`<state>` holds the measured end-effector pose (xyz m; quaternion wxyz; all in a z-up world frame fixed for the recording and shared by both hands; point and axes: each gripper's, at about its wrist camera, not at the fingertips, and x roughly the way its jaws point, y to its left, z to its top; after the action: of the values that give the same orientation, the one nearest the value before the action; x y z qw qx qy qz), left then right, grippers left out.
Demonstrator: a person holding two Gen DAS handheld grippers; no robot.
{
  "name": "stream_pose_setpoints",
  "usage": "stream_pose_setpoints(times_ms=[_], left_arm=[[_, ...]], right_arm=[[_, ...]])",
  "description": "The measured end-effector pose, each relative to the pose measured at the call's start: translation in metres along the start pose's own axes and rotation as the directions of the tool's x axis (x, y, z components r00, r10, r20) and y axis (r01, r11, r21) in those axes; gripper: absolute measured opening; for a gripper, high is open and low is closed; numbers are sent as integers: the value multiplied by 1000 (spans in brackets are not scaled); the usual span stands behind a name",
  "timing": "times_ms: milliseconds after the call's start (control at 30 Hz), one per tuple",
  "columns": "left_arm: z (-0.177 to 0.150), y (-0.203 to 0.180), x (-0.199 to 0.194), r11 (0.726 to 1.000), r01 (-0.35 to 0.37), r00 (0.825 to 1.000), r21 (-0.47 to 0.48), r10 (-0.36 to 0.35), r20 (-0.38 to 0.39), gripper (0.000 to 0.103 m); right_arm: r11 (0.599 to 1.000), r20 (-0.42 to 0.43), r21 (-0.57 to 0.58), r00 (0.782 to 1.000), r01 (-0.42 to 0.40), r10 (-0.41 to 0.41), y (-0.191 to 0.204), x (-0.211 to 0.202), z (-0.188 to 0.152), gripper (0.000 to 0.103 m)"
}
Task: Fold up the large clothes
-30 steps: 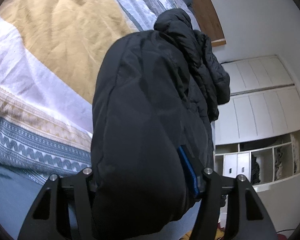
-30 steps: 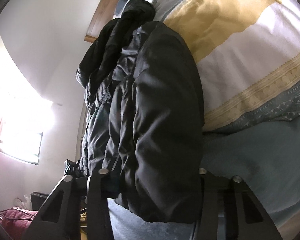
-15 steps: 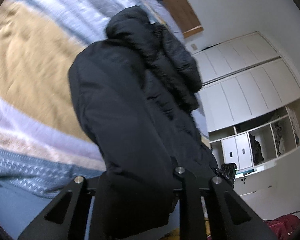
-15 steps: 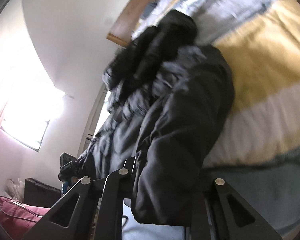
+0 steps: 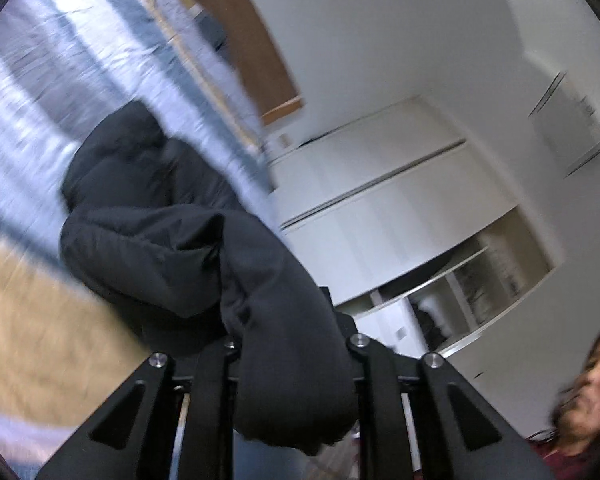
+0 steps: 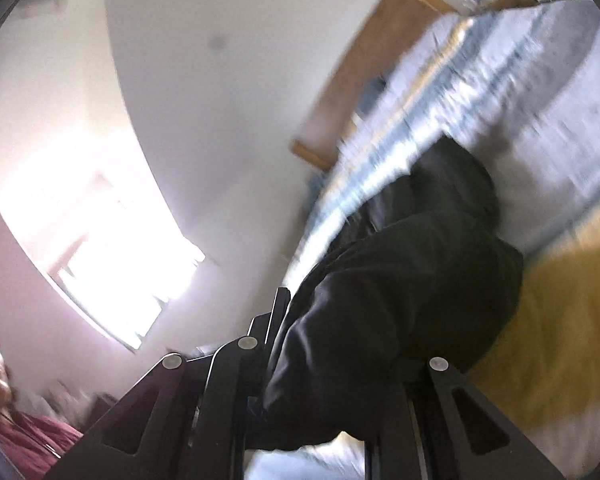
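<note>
A bed (image 5: 32, 92) with a striped cover is seen beyond both tools, a white cupboard (image 5: 384, 216) and wooden headboard (image 6: 380, 76) behind. A black jacket (image 5: 188, 240) is clamped in the left tool (image 5: 292, 364) and right tool (image 6: 340, 368), draped ahead onto the bed.

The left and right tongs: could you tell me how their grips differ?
The left tongs clamp a thick fold of the black jacket; the right tongs pinch a thinner bunch. The left tongs' fingers stand further apart than the right's. Both are shut on the same jacket, over the striped bedspread.
</note>
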<state>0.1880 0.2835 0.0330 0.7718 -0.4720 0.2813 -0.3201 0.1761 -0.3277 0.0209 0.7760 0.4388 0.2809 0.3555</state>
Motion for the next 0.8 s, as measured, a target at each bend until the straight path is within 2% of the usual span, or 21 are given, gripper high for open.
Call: stream_pose_setpoints(times_ms=[100,233,300,400,433,467,533,567,633,700,733,800], left_arm=[[41,-2,4,997,77,993,-3,-76,85,18],[104,11,24,984,169,972,-58,-156,177,18],[136,21,43,979,180,964,-92,-157,214,18],[194,49,81,977,137,961,-164,-92,260,18],[209,57,92,978,108,962,-179,-58,265,18],[233,75,110,978,41,963,-206,16,267,18],[259,106,138,967,-51,961,-248,116,252,18],[272,127,154,953,-119,955,-280,187,232,18],[293,174,183,908,-240,932,-342,314,179,18],[304,215,207,876,-304,918,-374,374,132,18],[304,228,215,870,-316,915,-378,384,119,18],[310,258,231,867,-306,923,-393,372,102,18]], right_arm=[[997,88,12,993,-74,73,-1,12,32,15],[984,174,35,970,-176,167,-12,42,79,15],[975,213,68,958,-212,194,-23,67,103,15],[967,271,144,948,-210,166,-46,106,142,15],[969,284,165,949,-186,134,-55,121,154,15],[970,295,187,951,-157,97,-66,132,167,15],[965,304,251,953,-79,-1,-93,164,190,15],[964,292,267,954,-7,-74,-105,180,198,15],[945,264,316,949,83,-171,-133,207,209,16],[919,211,334,933,211,-291,-160,232,218,16],[903,184,340,923,263,-338,-173,243,222,16],[880,141,338,907,332,-396,-194,260,226,15]])
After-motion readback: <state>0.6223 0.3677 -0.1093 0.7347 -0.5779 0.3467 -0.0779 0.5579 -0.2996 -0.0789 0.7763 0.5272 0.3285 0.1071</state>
